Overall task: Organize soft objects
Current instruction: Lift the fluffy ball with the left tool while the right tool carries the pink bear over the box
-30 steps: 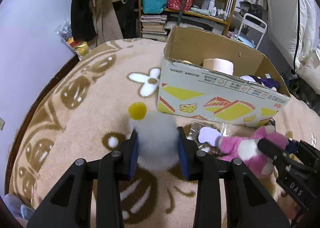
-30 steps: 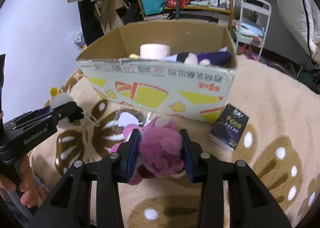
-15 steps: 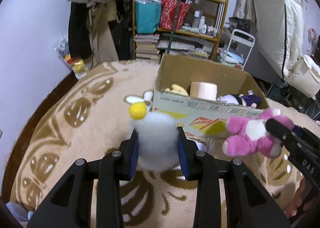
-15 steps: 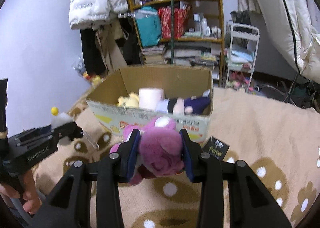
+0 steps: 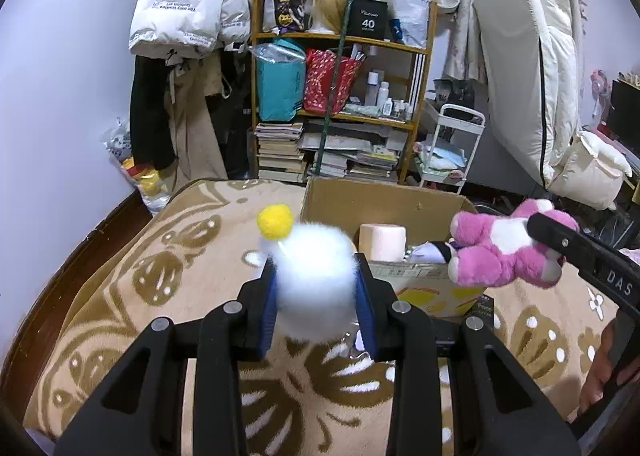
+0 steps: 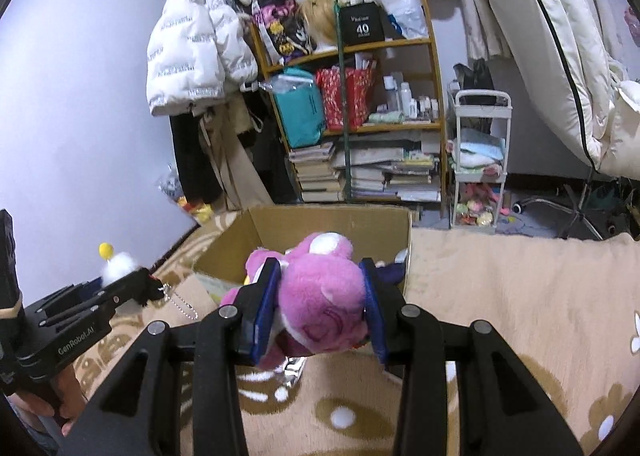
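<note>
Beige flower-patterned bedding [image 5: 120, 296] is carrying the cardboard box [image 5: 380, 200], which is already holding a paper roll [image 5: 382, 242] and a dark plush. We are judging the task midway: our left tongs [image 5: 316, 292] are pinching a white pompom toy [image 5: 314, 276], its yellow ball pointing up beside the box. Our right tongs [image 6: 318, 304] are pinching the pink plush bear [image 6: 320, 296] just before the box rim, lying crosswise; both are awaiting dropping in.

A wooden shelf [image 5: 340, 104] is standing by the pale purple wall [image 5: 60, 76], holding bags, bottles and books. A white puffy coat [image 6: 196, 60] is hanging beside it. A brown flowery blanket [image 5: 160, 288] is covering the bed.
</note>
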`<state>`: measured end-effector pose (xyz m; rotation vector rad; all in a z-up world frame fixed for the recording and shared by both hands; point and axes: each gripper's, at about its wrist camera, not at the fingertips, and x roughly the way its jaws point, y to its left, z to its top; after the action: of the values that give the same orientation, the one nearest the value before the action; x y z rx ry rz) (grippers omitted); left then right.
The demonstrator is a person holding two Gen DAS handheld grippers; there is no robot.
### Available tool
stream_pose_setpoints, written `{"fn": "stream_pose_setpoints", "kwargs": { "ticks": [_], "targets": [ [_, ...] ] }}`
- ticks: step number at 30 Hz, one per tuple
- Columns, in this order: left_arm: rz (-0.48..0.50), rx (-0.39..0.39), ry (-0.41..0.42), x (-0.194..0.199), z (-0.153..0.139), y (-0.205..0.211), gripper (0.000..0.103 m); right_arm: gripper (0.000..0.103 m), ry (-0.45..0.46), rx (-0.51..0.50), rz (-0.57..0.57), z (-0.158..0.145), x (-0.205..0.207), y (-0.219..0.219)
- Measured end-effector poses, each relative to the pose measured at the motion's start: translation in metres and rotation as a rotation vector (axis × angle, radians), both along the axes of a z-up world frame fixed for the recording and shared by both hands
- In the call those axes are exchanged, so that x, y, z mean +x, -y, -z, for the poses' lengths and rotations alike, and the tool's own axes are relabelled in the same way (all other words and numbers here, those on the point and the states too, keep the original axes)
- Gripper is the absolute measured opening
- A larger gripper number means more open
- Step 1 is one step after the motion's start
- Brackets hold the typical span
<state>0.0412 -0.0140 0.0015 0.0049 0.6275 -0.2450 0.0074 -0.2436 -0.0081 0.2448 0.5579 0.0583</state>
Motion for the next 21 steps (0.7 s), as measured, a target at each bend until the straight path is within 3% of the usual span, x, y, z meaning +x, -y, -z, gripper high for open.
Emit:
{"fn": "stream_pose_setpoints", "kwargs": {
  "ticks": [10,21],
  "targets": [
    [0.018,0.031,0.074,0.012,-0.016,0.018,0.033,0.042,0.045,-0.024,-0.018,-0.001,0.024,0.003],
    [0.076,0.119,0.124,0.051,-0.011,0.054,0.033,0.043,0.048,-0.063,-0.04,0.01,0.056,-0.001]
  ]
}}
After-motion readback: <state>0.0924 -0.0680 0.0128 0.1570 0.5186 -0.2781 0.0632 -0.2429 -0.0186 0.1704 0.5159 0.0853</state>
